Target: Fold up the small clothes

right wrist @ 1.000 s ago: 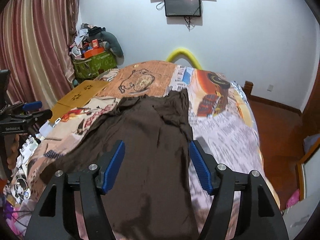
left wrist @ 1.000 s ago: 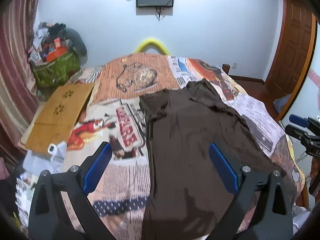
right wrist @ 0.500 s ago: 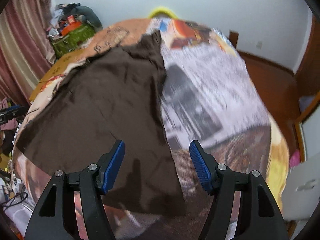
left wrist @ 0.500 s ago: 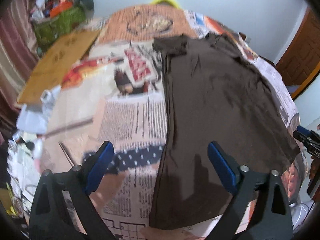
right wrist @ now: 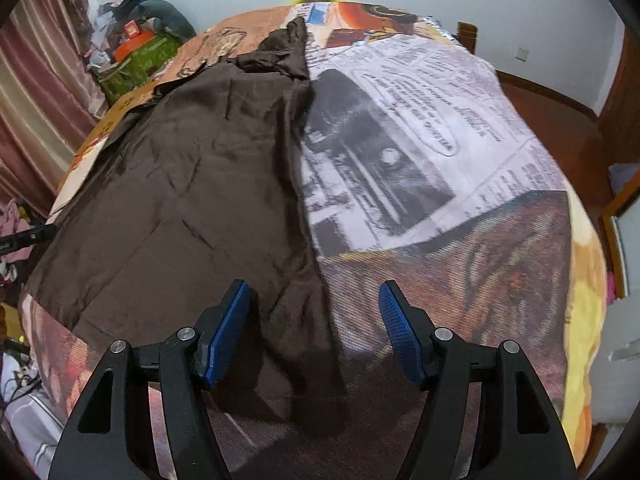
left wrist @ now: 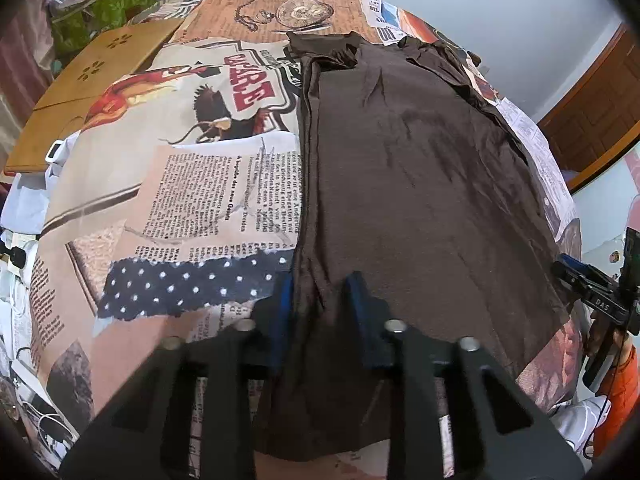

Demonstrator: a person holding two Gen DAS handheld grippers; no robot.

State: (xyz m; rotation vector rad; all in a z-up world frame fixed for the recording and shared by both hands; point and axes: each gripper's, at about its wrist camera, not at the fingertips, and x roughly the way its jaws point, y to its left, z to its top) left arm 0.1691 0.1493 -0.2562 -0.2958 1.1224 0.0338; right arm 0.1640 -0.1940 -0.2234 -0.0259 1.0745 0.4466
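A brown garment (left wrist: 420, 184) lies spread flat and lengthwise on a bed (right wrist: 460, 160) covered by a newspaper-and-collage print sheet, its rumpled collar end toward the far edge of the bed and its hem at the near edge. The left claw (left wrist: 320, 304) is at the garment's near-left corner, tilted downward; its jaws are closing, and a bunched ridge of the brown cloth rises between the blue pads (left wrist: 362, 312), which look to press on it from both sides. The right claw (right wrist: 316, 320) hangs over the garment's near-right corner with its blue pads (right wrist: 230, 330) spread; its jaws are closing slightly, the cloth's right edge runs down between them, and neither pad touches it. In the left wrist view the right claw shows at the bed's right edge, with an orange sleeve (left wrist: 616, 400) below it. Past the bed's left edge lie a wooden board (left wrist: 92, 88) with cut-out flower shapes and a green bag (right wrist: 136, 60) heaped with clutter, beside a pink striped curtain (right wrist: 36, 80). A wooden door (left wrist: 592, 112) stands beyond the bed's right edge.
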